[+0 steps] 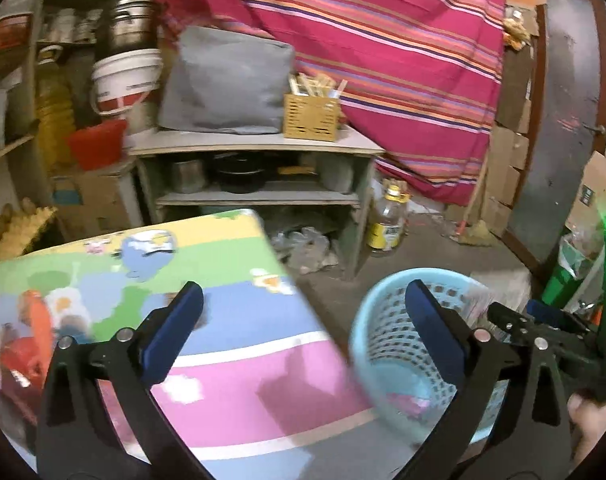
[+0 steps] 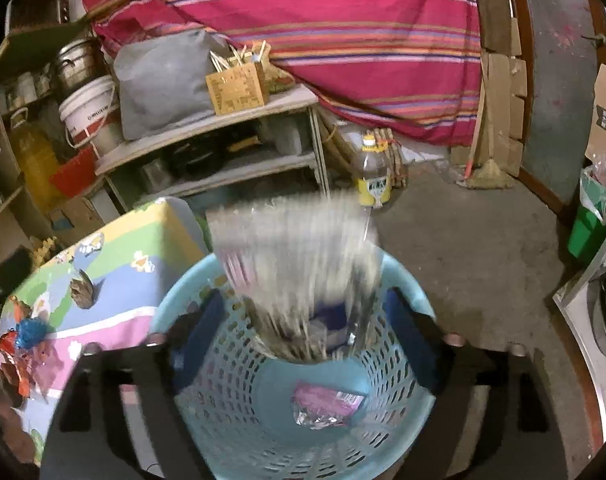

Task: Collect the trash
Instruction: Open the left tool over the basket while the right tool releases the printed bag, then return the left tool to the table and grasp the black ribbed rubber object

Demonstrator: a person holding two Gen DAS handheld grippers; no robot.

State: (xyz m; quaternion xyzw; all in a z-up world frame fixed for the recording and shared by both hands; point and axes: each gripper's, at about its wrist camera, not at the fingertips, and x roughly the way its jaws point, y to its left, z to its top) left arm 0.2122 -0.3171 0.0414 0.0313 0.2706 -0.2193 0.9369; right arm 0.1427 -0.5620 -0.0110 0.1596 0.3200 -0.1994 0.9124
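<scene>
A light blue perforated basket [image 2: 287, 412] stands on the floor beside a low table with a colourful cartoon cover [image 1: 231, 360]. My right gripper [image 2: 303, 328] is open right above the basket, and a blurred clear wrapper [image 2: 295, 264] hangs or falls between its fingers into the basket. A pink wrapper [image 2: 327, 400] lies on the basket floor. My left gripper [image 1: 303, 328] is open and empty over the table's right edge, with the basket [image 1: 395, 352] to its right. Red and blue wrappers [image 2: 23, 336] and a brown scrap [image 2: 83, 288] lie on the table.
A wooden shelf unit [image 1: 255, 160] with pots, a grey bag and a yellow box stands behind the table. A plastic bottle [image 2: 373, 176] stands on the concrete floor. A striped red cloth [image 1: 383, 60] hangs behind. A green bin [image 2: 591, 224] is at right.
</scene>
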